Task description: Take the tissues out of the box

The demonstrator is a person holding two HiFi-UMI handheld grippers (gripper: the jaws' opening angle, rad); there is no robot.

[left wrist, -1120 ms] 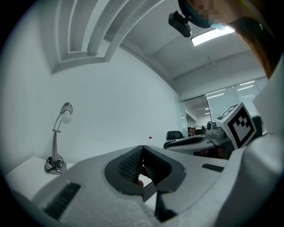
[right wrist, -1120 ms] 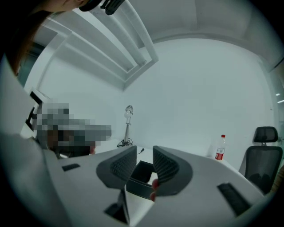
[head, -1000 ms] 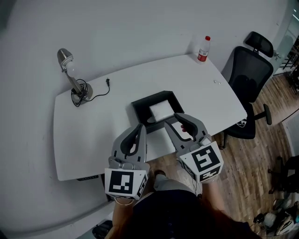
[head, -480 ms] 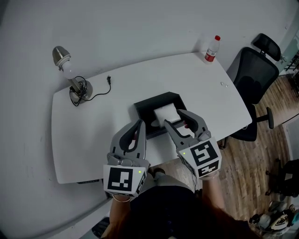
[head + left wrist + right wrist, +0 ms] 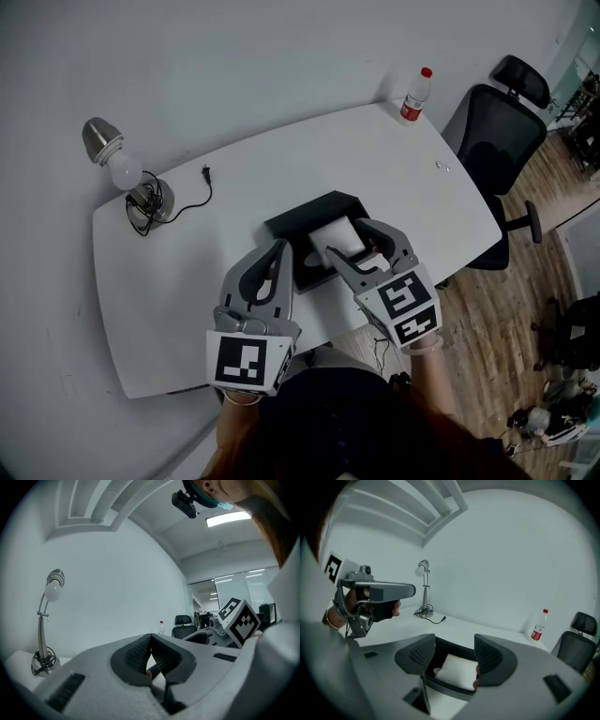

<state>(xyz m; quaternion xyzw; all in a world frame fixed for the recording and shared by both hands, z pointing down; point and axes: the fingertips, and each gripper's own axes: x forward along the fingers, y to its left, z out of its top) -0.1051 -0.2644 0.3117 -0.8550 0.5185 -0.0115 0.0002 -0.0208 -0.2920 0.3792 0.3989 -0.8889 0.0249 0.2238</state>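
Head view: white table (image 5: pixel 187 272); black box (image 5: pixel 291 220) sits on it toward the near edge, with the white tissues (image 5: pixel 325 234) lying inside, on the side toward the right gripper (image 5: pixel 345 239). That gripper is over the near right of the box, angled down. The left gripper (image 5: pixel 279 251) is held level just left of the box, apart from it. Lamp (image 5: pixel 117 173) at far left, bottle (image 5: pixel 414 94) at the far right corner, office chair (image 5: pixel 492 141) beyond the table's right end. Left gripper view: jaws together, ribbed pads meeting at the tips, nothing between them. Right gripper view: jaws standing apart, having just been opening; tissues and the box rim show in the gap beyond the pads, which press on nothing. Tissues not yet out of the box.
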